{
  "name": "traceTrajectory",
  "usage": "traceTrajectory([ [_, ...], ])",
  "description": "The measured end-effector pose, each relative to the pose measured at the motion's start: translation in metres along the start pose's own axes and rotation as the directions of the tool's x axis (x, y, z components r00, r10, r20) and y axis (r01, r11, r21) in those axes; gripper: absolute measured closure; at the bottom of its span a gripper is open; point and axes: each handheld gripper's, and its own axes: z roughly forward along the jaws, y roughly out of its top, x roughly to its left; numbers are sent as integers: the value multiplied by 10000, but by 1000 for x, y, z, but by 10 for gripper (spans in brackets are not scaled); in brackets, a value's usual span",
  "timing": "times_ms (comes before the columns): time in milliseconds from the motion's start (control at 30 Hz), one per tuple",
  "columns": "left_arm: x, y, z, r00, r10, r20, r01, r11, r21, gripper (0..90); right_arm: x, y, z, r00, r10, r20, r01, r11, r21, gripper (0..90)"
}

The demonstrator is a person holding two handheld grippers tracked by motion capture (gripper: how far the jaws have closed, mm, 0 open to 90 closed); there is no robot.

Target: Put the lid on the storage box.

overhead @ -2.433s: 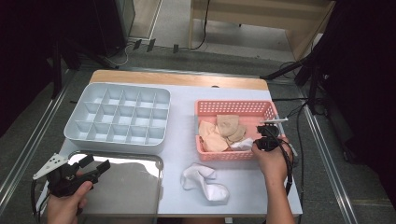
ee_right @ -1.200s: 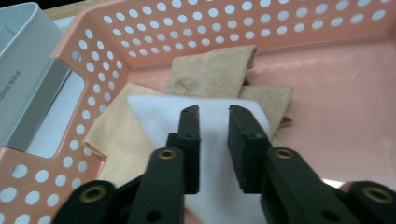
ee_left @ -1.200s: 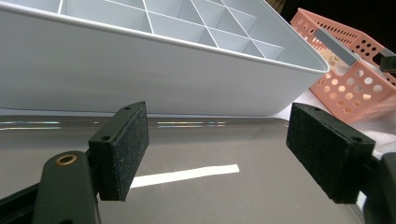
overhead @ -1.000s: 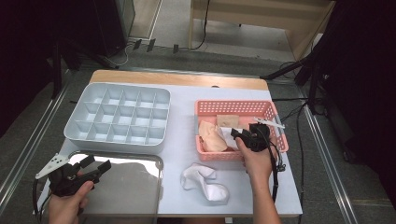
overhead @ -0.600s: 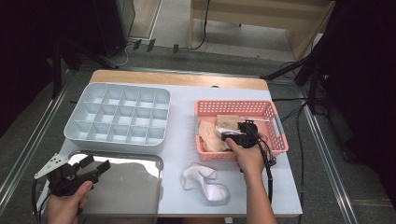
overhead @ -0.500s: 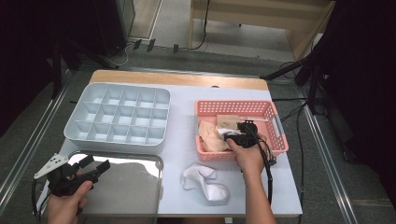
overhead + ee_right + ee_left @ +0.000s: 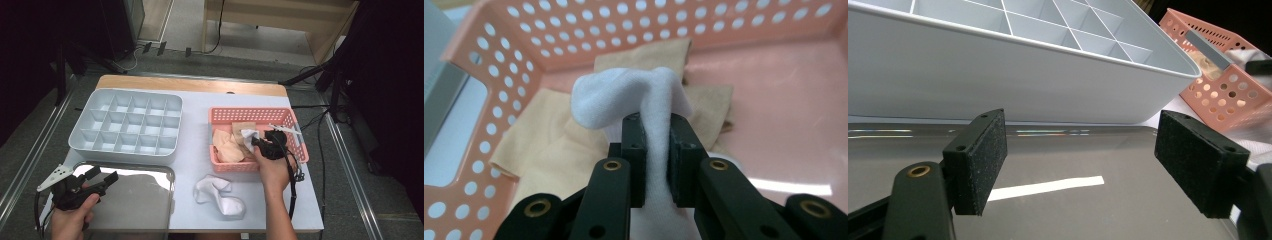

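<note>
Now the step in hand looks like the pick-up of a sock out of the pink basket (image 7: 252, 114). The right gripper (image 7: 655, 131) has just been closing, and in its own view the two black fingers (image 7: 634, 150) pinch a fold of the white sock (image 7: 624, 97) between their pads, the cloth bulging up above the tips and running down between them toward the camera. The sock sits inside the basket, on top of the tan socks (image 7: 546, 145), near the basket's left wall as that view shows it. From the high view the right gripper (image 7: 256, 142) is down in the basket's middle with the white sock (image 7: 248, 135) at its tip.

The left gripper (image 7: 102, 180) waits well apart, over the shiny metal tray (image 7: 150, 210) at the near left of the surface; its fingers (image 7: 979, 155) stand spread with nothing between them, facing the wall of the grey divided tray (image 7: 998, 85). Another white sock (image 7: 220, 195) lies loose on the surface in front of the basket.

The next move, as I judge it, calls for a lift straight up and clear of the rim, with the pinch kept firm, since only a fold is caught and the rest may drag on the tan socks or the basket wall
</note>
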Motion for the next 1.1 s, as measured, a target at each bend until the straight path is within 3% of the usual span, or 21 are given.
traceTrajectory([
  [167, -1, 0, 1, 10000, 67, 3, -67, 10000, 21, 219, 0, 1, -13, 9983, -377, -436, 324, 9929, -1146, 822],
  [333, -2, 0, 1, 10000, 61, 3, -61, 10000, 7, 219, 7, -1, -23, 9897, -1110, -908, 895, 9727, -2143, 824],
  [533, -2, -1, 1, 10000, 80, 26, -80, 9999, 60, 219, 15, -4, -31, 9845, -1082, -1383, 623, 9515, -3012, 826],
  [833, -3, -1, 2, 9999, 114, 16, -114, 9999, 72, 219, 23, -12, -42, 9765, -1125, -1838, 374, 9285, -3693, 826],
  [1100, -5, -1, 3, 9999, 159, 17, -159, 9998, 84, 219, 22, -18, -61, 9720, -1096, -2080, 97, 9027, -4302, 825],
])
